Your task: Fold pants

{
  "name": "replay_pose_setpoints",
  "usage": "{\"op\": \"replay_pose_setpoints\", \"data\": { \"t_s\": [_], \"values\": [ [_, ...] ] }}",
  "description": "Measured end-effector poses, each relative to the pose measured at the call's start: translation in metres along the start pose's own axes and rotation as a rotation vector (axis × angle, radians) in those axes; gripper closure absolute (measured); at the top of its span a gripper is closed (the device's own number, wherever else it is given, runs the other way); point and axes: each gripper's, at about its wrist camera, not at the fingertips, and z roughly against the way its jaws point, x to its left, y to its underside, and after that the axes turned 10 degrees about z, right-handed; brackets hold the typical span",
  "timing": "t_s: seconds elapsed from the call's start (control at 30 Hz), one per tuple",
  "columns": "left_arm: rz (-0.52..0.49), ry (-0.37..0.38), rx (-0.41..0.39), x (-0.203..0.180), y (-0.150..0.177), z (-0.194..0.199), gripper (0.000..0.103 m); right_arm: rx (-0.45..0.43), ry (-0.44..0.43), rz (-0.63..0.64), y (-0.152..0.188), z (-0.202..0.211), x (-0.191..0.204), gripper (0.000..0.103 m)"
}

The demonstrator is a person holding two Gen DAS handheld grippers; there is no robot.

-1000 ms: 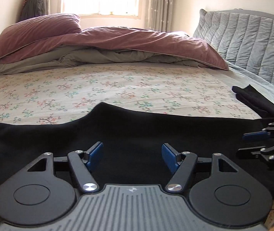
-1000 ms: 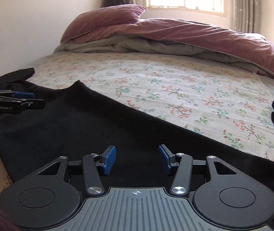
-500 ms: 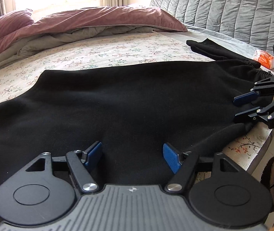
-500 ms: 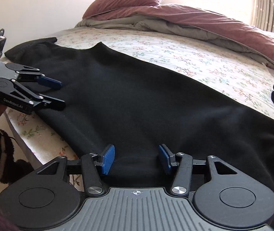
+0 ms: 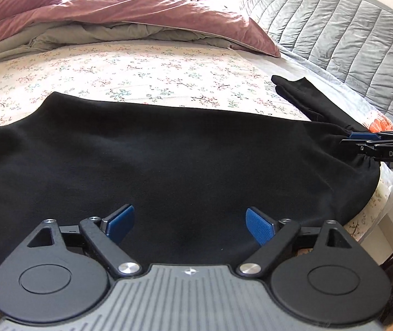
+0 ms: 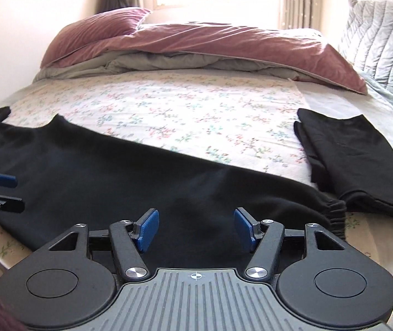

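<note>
While the black pants (image 5: 169,165) lie spread lengthwise along the near edge of the bed (image 5: 169,77), apparently folded leg over leg, the crosswise folds are, in my judgement, still to do. My left gripper (image 5: 189,224) has just been opening and stands wide above the cloth, gripping nothing. My right gripper (image 6: 195,227), also just opening, hovers near the elastic cuff (image 6: 334,212), empty. A folded black garment (image 6: 356,160) lies far right.

Mauve duvet (image 6: 224,41) bunched on floral sheet (image 6: 169,110); quilted headboard (image 5: 348,27).
</note>
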Motion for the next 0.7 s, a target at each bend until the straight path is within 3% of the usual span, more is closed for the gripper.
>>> {"op": "replay_pose_setpoints", "data": {
  "t_s": [0.17, 0.3, 0.47, 0.7],
  "values": [
    [0.008, 0.025, -0.009, -0.012, -0.006, -0.006, 0.001, 0.032, 0.107, -0.106, -0.003, -0.006, -0.053, 0.041],
    [-0.003, 0.045, -0.011, -0.023, -0.009, -0.015, 0.0, 0.09, 0.137, -0.217, 0.011, -0.016, -0.093, 0.041],
    [-0.013, 0.058, 0.005, -0.03, -0.01, -0.024, 0.0, 0.158, 0.118, -0.327, 0.035, -0.022, -0.119, 0.041],
    [-0.002, 0.081, 0.031, -0.033, -0.011, -0.031, 0.0, 0.19, -0.015, -0.511, 0.057, -0.031, -0.143, 0.045]
  ]
}}
